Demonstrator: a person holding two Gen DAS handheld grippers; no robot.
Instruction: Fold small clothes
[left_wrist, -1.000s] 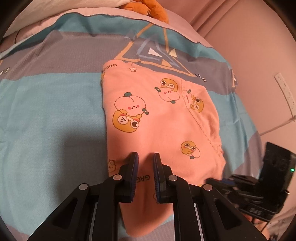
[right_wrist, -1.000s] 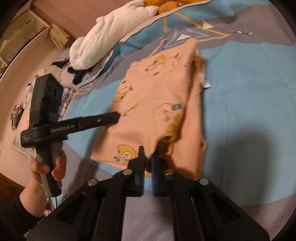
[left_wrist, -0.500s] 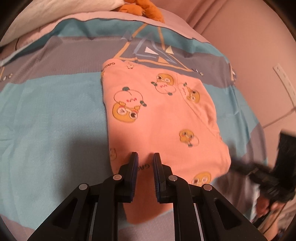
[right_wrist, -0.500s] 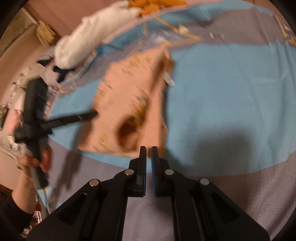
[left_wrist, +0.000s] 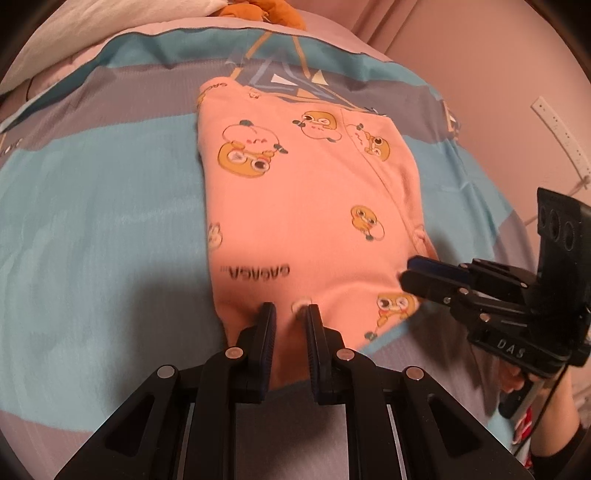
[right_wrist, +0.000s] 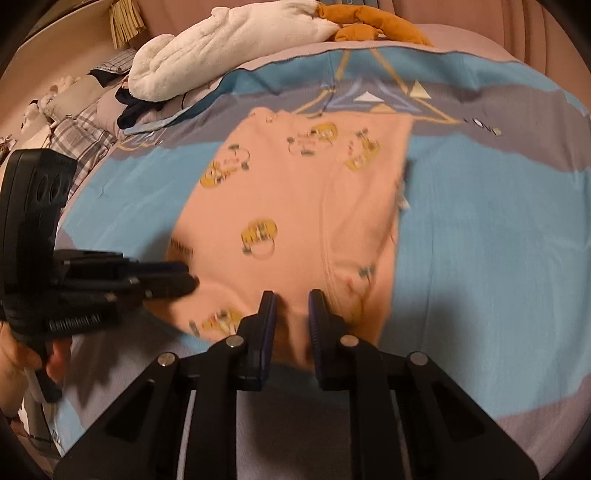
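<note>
Left wrist view: the pink garment (left_wrist: 303, 206) lies flat on the bedspread (left_wrist: 92, 206), already folded into a rough rectangle running toward twelve o'clock. Your left gripper (left_wrist: 289, 314) sits at its six o'clock hem with jaws slightly apart and cloth showing between them; no pinch is visible. Your right gripper (left_wrist: 415, 275) noses in at four o'clock. It looks like light, limp knit, so it will likely sag and slide; take it at the two near corners, through all layers.

Right wrist view: your right gripper (right_wrist: 291, 310) is opening, hem cloth between its pads but not pressed. The left gripper (right_wrist: 184, 277) reaches in at nine o'clock.
</note>
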